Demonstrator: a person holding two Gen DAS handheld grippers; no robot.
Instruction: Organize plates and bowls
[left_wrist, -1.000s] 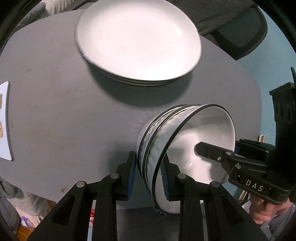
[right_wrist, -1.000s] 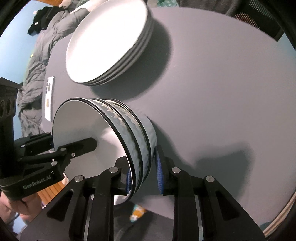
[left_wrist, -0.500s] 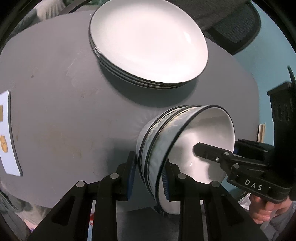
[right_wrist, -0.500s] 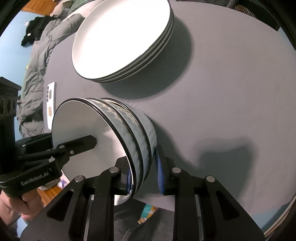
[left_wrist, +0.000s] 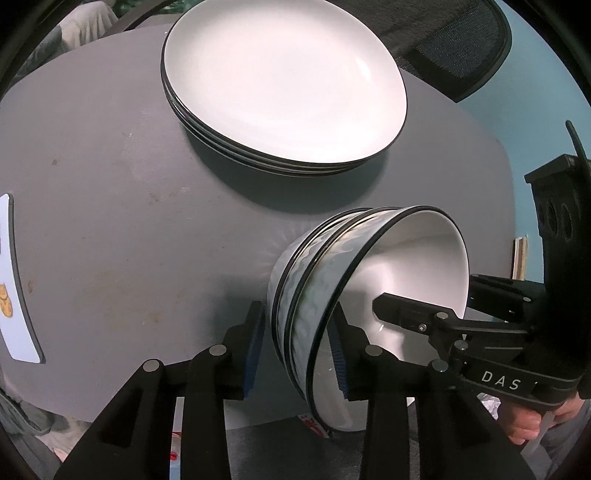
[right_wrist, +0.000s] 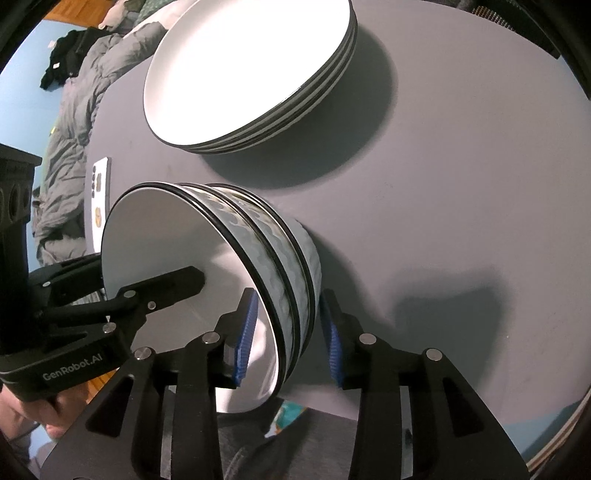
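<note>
Both sets of jaws have widened since the earlier frames and are opening now, and the plate stack has slid further toward frame centre in both views. Left gripper (left_wrist: 297, 345): the rim of the nested bowls (left_wrist: 332, 280) stands between its pads; a gap shows at the outer pad, while the inner pad lies close to the bowl's inside wall, contact uncertain. Right gripper (right_wrist: 290, 334): the opposite rim stands between its pads with gaps visible on both sides, so no grip is evident.

Bowls, three nested by the rims, stand near the table's (left_wrist: 110, 221) near edge, low centre in both views, with the base on the grey surface. The stack's lower rim overlaps that edge in the picture.

Stack of plates (left_wrist: 284, 77) sits flat at upper centre, apart from the bowls, a band of bare table between them. Wide clear surface lies left of the bowls in the left view and right of them in the right view. A white phone (right_wrist: 99, 192) lies near the table's left edge.
</note>
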